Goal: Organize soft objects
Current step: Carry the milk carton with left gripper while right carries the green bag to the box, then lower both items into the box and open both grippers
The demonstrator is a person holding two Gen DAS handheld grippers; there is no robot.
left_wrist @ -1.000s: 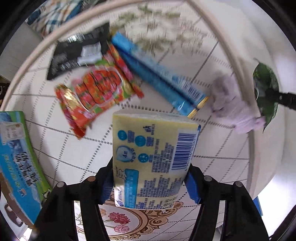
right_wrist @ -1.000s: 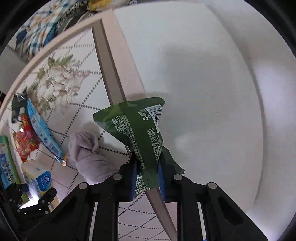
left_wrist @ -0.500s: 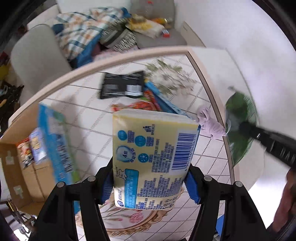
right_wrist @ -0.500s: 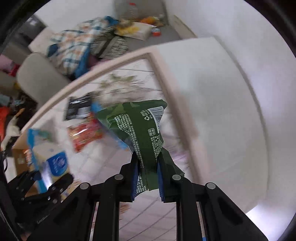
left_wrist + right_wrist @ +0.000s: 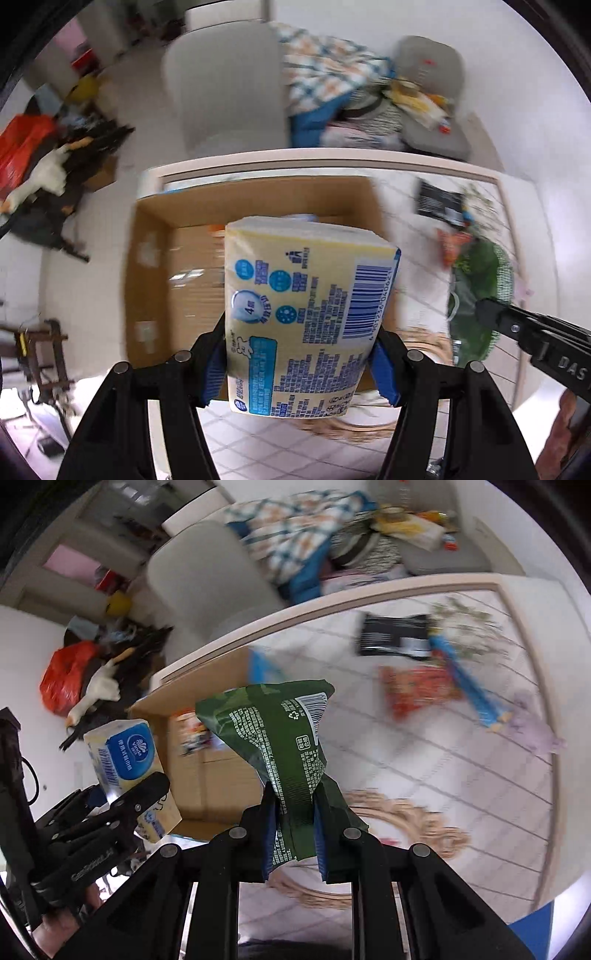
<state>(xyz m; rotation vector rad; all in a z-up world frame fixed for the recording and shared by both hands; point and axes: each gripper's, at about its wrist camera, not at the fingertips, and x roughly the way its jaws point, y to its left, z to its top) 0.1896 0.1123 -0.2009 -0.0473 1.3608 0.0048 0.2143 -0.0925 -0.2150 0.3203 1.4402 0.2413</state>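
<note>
My left gripper (image 5: 301,363) is shut on a yellow tissue pack (image 5: 306,306) and holds it in the air in front of an open cardboard box (image 5: 177,280). The pack also shows in the right wrist view (image 5: 125,760). My right gripper (image 5: 293,834) is shut on a green snack bag (image 5: 280,738), held over the table near the box (image 5: 218,779). The green bag shows in the left wrist view (image 5: 476,291) at the right.
On the tiled table (image 5: 424,760) lie a black packet (image 5: 395,635), a red snack bag (image 5: 417,690), a blue tube (image 5: 469,686) and a lilac cloth (image 5: 535,731). A grey chair (image 5: 225,85) and piled laundry (image 5: 332,74) stand beyond the table.
Both grippers swung left, away from the table's right edge, toward the cardboard box. Each keeps hold of its item.
</note>
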